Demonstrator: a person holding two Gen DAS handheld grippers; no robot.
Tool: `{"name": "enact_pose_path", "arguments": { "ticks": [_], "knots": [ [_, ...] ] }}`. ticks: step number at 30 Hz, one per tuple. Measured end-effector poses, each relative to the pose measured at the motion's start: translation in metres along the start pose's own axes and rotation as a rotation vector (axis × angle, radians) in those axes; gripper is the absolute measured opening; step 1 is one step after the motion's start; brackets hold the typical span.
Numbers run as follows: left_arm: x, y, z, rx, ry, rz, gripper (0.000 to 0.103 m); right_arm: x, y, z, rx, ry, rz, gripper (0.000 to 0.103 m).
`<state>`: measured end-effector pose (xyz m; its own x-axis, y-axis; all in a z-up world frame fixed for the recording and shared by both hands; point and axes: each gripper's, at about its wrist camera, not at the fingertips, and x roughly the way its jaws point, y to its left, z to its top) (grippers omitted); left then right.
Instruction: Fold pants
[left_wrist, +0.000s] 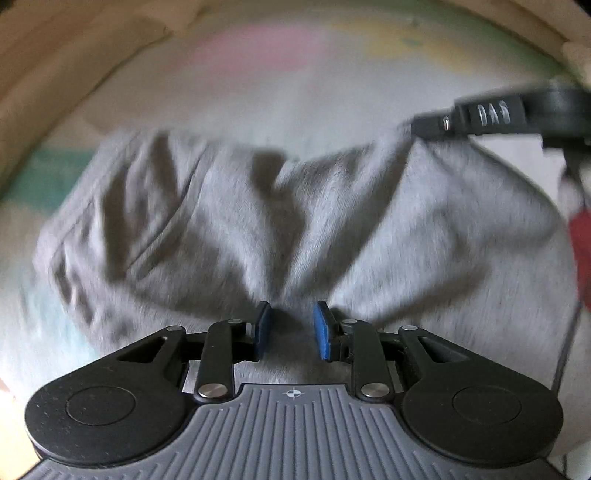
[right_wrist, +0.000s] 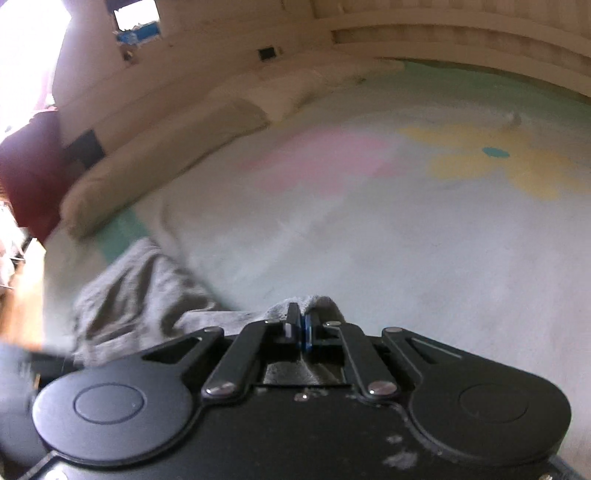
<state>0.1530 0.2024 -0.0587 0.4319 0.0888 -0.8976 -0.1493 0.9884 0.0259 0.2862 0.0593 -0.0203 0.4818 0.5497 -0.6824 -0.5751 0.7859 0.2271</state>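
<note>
Grey sweatpants (left_wrist: 332, 221) lie bunched on a pastel bedspread. In the left wrist view my left gripper (left_wrist: 291, 328) is low over the cloth with its blue pads apart; a fold rises between them, not pinched. My right gripper shows at the upper right (left_wrist: 491, 118), holding a corner of the pants up. In the right wrist view my right gripper (right_wrist: 301, 326) is shut on a fold of the grey pants (right_wrist: 147, 295), which trail off to the left. The views are blurred.
The bedspread (right_wrist: 406, 221) has pink, yellow flower and green patches. Beige pillows (right_wrist: 166, 155) line the far left edge, with a dark red cushion (right_wrist: 29, 177) beyond. A wooden headboard (right_wrist: 461, 33) runs along the back.
</note>
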Motion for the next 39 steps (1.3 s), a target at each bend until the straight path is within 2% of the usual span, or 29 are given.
{"name": "enact_pose_path", "arguments": {
  "ticks": [3, 7, 10, 11, 13, 16, 18, 22, 26, 28, 30, 31, 32, 33, 34, 35, 36, 39],
  "knots": [
    [-0.004, -0.005, -0.008, 0.051, -0.023, 0.023, 0.025, 0.022, -0.006, -0.002, 0.002, 0.043, -0.035, 0.003],
    [-0.005, -0.009, -0.013, 0.039, -0.024, 0.036, 0.025, 0.053, -0.013, -0.01, -0.029, 0.086, -0.1, 0.002],
    [-0.003, -0.018, -0.013, 0.068, -0.028, 0.058, 0.025, 0.063, -0.021, -0.011, -0.004, 0.075, -0.115, 0.0],
    [-0.003, -0.021, -0.012, 0.083, -0.031, 0.06, 0.024, 0.065, -0.022, -0.01, -0.01, 0.073, -0.147, 0.0],
    [-0.008, -0.021, -0.007, 0.079, -0.054, 0.044, 0.025, 0.068, -0.028, -0.01, 0.0, 0.061, -0.161, 0.0],
    [-0.02, -0.015, 0.01, 0.037, -0.139, 0.043, 0.025, 0.05, -0.032, -0.004, 0.013, 0.011, -0.172, 0.004],
    [-0.022, -0.008, 0.021, -0.002, -0.161, 0.043, 0.025, 0.022, -0.038, 0.001, 0.012, -0.018, -0.166, 0.004],
    [-0.016, 0.006, 0.032, -0.058, -0.151, 0.053, 0.025, -0.023, -0.035, 0.006, 0.028, -0.01, -0.103, 0.005],
    [-0.003, 0.011, 0.027, -0.045, -0.109, 0.098, 0.025, -0.041, -0.014, -0.02, 0.002, 0.059, -0.027, 0.006],
    [0.006, 0.014, 0.024, -0.021, -0.097, 0.157, 0.026, -0.039, -0.002, -0.037, -0.037, 0.102, -0.047, 0.005],
    [0.01, 0.018, 0.022, -0.016, -0.092, 0.156, 0.026, -0.031, -0.007, -0.059, -0.044, 0.167, -0.11, 0.002],
    [0.009, 0.02, 0.022, -0.031, -0.094, 0.148, 0.026, -0.025, -0.014, -0.067, -0.037, 0.206, -0.172, 0.0],
    [0.007, 0.02, 0.023, -0.041, -0.091, 0.146, 0.026, -0.024, -0.025, -0.074, -0.004, 0.208, -0.202, 0.0],
    [0.004, 0.019, 0.024, -0.047, -0.092, 0.149, 0.025, -0.03, -0.033, -0.076, 0.044, 0.176, -0.187, 0.0],
    [0.0, 0.015, 0.025, -0.044, -0.104, 0.156, 0.025, -0.035, -0.036, -0.075, 0.076, 0.173, -0.221, 0.0],
    [-0.004, 0.014, 0.025, -0.033, -0.118, 0.164, 0.025, -0.041, -0.037, -0.073, 0.082, 0.162, -0.259, 0.007],
    [-0.008, 0.01, 0.024, -0.015, -0.135, 0.165, 0.025, -0.052, -0.036, -0.071, 0.079, 0.132, -0.268, 0.007],
    [-0.027, -0.017, 0.017, 0.057, -0.185, 0.098, 0.025, -0.086, -0.034, -0.077, 0.129, 0.098, -0.203, 0.008]
  ]
}}
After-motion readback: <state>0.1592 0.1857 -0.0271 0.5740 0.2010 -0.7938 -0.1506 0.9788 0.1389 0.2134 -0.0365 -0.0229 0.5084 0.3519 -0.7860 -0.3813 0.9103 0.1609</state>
